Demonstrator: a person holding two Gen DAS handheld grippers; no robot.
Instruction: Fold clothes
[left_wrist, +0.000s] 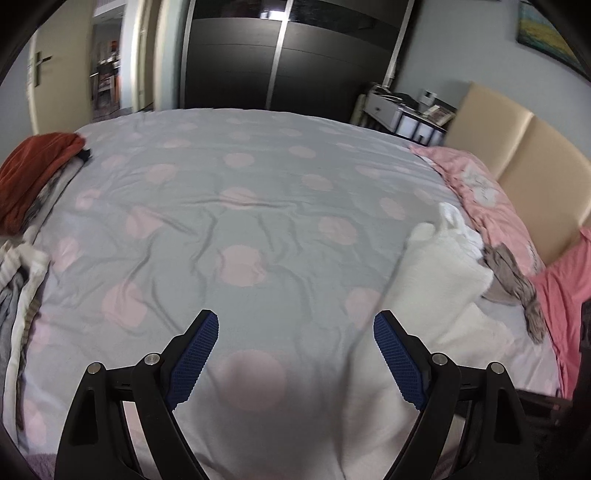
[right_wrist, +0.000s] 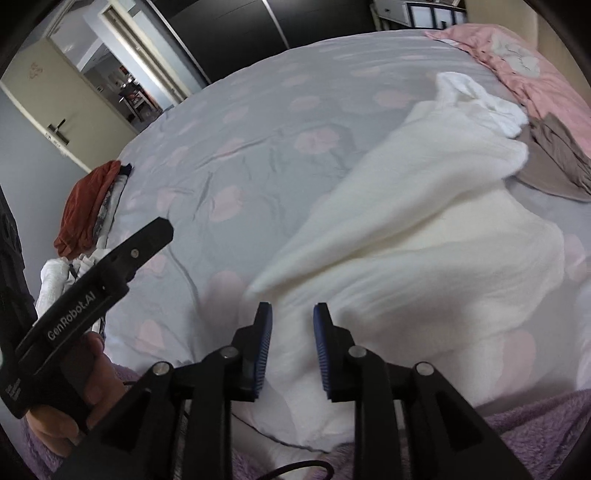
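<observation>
Fabric of the white garment (right_wrist: 436, 236) looks soft, light and limp to us, likely to sag and bunch when lifted, so we judge it best taken at an edge or corner, such as the pointed end near the right gripper (right_wrist: 291, 314), and not at its middle. We find the garment spread loosely on the spotted duvet (left_wrist: 236, 206), on the side of the bed toward the pink pillow (left_wrist: 476, 192), its near part lying beneath the right gripper. That gripper's jaws stand narrowly apart; the cloth shows in the gap between the blue pads, but we see no fabric pinched, and we record it as not gripping. The left gripper (left_wrist: 295, 332) stands wide with only duvet between its fingers, holding nothing. A brown-grey garment (right_wrist: 557, 162) lies touching the far edge of the white one and could be dragged along with it. A stack topped by a rust-red cloth (left_wrist: 33, 173) sits at the opposite edge of the bed, well apart. The middle of the duvet offers room for folding. A purple fleece (right_wrist: 535, 424) lies along the near edge.
</observation>
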